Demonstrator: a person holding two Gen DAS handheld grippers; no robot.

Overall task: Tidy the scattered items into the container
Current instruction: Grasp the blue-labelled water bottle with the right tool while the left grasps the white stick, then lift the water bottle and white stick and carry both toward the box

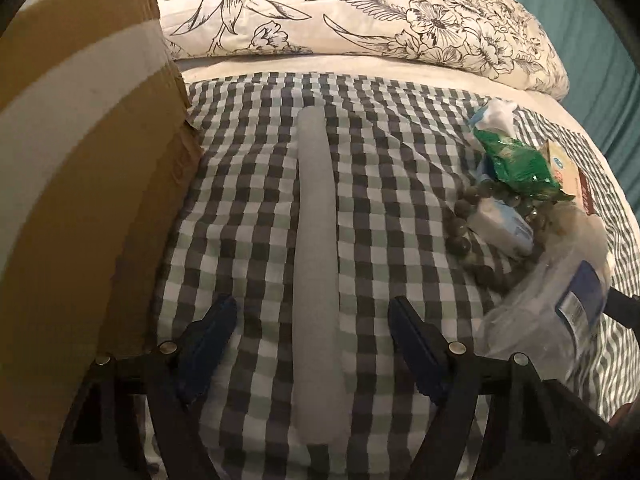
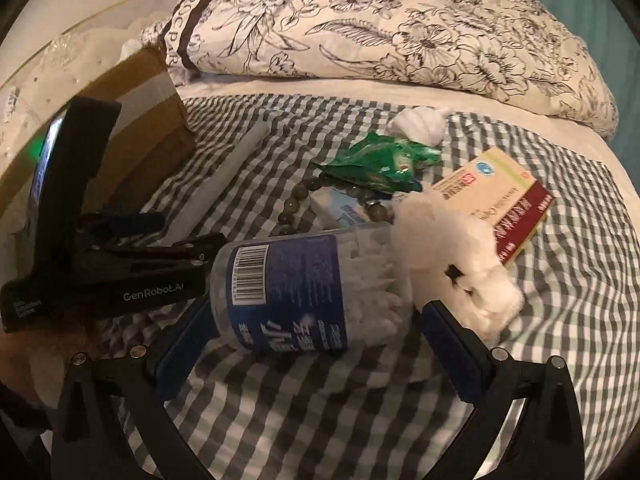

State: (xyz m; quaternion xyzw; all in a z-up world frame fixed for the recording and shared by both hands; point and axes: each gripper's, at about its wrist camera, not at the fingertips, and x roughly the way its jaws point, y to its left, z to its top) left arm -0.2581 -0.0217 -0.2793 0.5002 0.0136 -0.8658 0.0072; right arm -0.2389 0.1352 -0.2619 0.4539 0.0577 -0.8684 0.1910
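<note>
Both hand-held grippers agape: left (image 1: 312,344) astride foam stick (image 1: 316,260) beside carton wall (image 1: 80,184), right (image 2: 312,344) astride jar (image 2: 296,292).

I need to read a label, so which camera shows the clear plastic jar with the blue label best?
The right wrist view: the clear plastic jar with the blue label lies on its side between that gripper's open fingers, barcode and print facing the camera. The left wrist view catches only a blurred part at its right edge.

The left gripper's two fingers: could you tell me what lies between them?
In the left wrist view, a long grey foam stick lies on the checked cloth, untouched by the open fingers.
</note>
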